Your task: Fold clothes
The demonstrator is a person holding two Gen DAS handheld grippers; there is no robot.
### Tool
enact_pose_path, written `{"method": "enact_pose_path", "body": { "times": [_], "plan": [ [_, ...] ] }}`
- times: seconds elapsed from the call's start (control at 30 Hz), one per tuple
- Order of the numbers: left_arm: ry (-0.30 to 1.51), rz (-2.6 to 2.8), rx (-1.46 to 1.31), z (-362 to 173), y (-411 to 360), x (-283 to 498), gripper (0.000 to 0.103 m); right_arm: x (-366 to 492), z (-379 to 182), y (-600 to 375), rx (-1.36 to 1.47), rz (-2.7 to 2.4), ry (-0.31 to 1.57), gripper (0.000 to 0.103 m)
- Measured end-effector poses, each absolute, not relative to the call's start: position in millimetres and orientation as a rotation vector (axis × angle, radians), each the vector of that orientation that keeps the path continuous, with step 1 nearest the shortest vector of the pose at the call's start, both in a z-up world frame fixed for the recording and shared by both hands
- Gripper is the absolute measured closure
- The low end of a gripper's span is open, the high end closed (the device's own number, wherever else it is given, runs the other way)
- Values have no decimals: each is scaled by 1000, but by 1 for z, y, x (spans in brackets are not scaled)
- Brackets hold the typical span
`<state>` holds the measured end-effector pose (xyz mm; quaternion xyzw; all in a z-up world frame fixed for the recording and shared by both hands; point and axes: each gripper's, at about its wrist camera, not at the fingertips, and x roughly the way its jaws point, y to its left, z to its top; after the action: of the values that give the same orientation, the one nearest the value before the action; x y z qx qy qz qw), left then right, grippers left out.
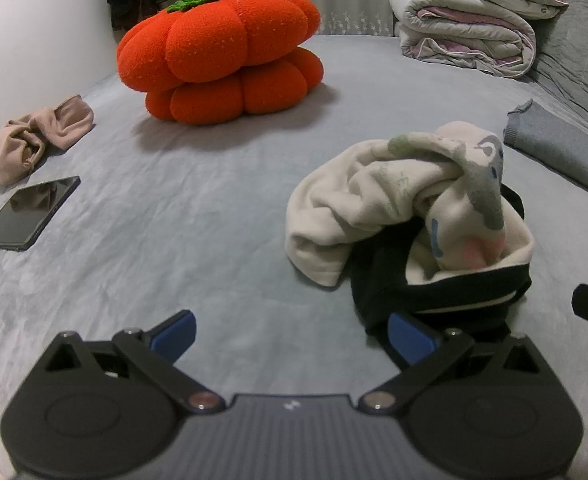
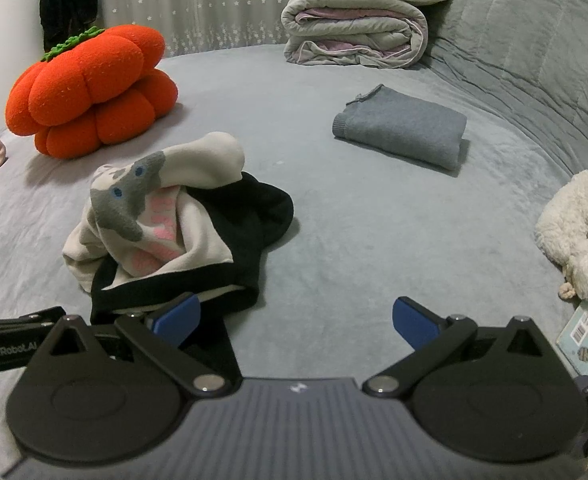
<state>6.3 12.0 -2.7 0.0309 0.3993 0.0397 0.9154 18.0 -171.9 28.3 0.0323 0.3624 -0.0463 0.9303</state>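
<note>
Left wrist view: your left gripper (image 1: 292, 336) is spread wide and holds nothing — its right blue pad sits at the edge of the crumpled cream-and-black garment (image 1: 410, 216) on the grey bed (image 1: 214, 208). Right wrist view: your right gripper (image 2: 294, 322) gapes equally wide, empty, low over the bed; the garment (image 2: 174, 232) lies just beyond its left pad — contact unclear.

Soft fleecy cloth — the crumpled cream-and-black garment (image 2: 166, 236); a nubbly plush pumpkin cushion (image 1: 222, 56); a glossy glass-faced tablet (image 1: 30, 212); matt velvety bedsheet (image 1: 214, 208).
</note>
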Motion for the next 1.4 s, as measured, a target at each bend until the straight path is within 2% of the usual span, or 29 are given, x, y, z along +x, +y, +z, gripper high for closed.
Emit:
{"method": "enact_pose_path", "body": {
  "times": [1.4],
  "plan": [
    [838, 80, 82, -5, 10, 7, 0, 19, 27, -177, 84, -98, 751, 0]
  ]
}}
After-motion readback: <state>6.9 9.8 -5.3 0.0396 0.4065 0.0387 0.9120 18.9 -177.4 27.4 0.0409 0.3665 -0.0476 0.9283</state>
